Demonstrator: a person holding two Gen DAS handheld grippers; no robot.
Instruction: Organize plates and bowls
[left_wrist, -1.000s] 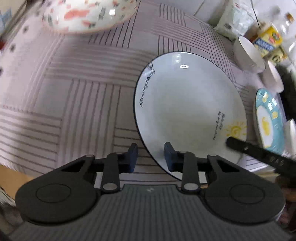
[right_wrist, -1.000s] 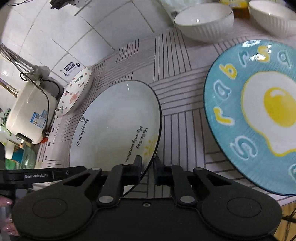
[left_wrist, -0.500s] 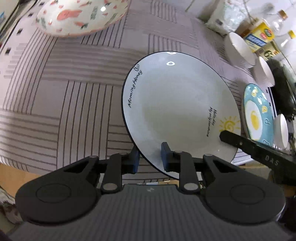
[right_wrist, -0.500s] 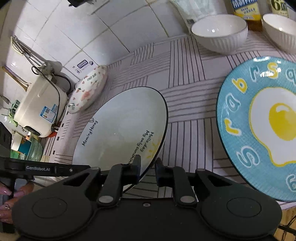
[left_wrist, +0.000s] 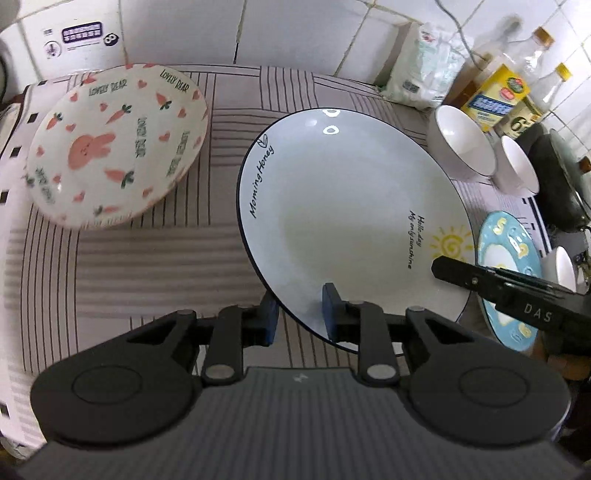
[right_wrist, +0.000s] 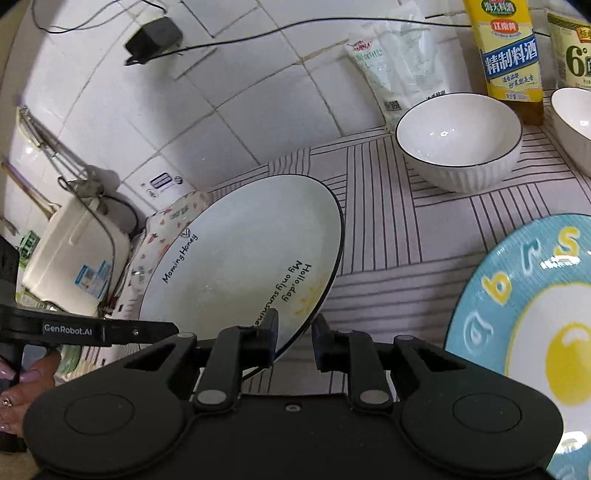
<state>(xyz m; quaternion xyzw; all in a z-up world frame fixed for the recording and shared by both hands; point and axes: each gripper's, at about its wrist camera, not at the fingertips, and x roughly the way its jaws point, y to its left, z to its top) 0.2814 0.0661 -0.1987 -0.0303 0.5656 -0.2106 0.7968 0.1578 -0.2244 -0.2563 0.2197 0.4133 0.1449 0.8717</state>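
A white plate (left_wrist: 351, 221) (right_wrist: 240, 266) with a thin black rim and "Morning Honey" lettering hangs tilted above the striped tablecloth (left_wrist: 147, 258). My left gripper (left_wrist: 299, 317) is shut on its near rim, one finger under and one on top. My right gripper (right_wrist: 295, 334) straddles the rim by the sun drawing. Its jaws are opening, and the right finger stands off the plate's edge. A rabbit-and-carrot plate (left_wrist: 114, 147) (right_wrist: 166, 225) lies at the left. A blue fried-egg plate (left_wrist: 506, 258) (right_wrist: 535, 325) lies at the right.
Ribbed white bowls (right_wrist: 458, 140) (left_wrist: 517, 162) (left_wrist: 561, 266) stand at the back right, with seasoning bottles (right_wrist: 511, 51) and a white bag (right_wrist: 399, 62) against the tiled wall. A dark pan (left_wrist: 561, 184) is at the far right, a rice cooker (right_wrist: 74, 258) at the far left. A person's hand (right_wrist: 22, 384) grips the left tool.
Both grippers rose and drew back with the white plate, which now sits higher above the cloth. The rabbit plate came fully into the left wrist view. The right jaws widened.
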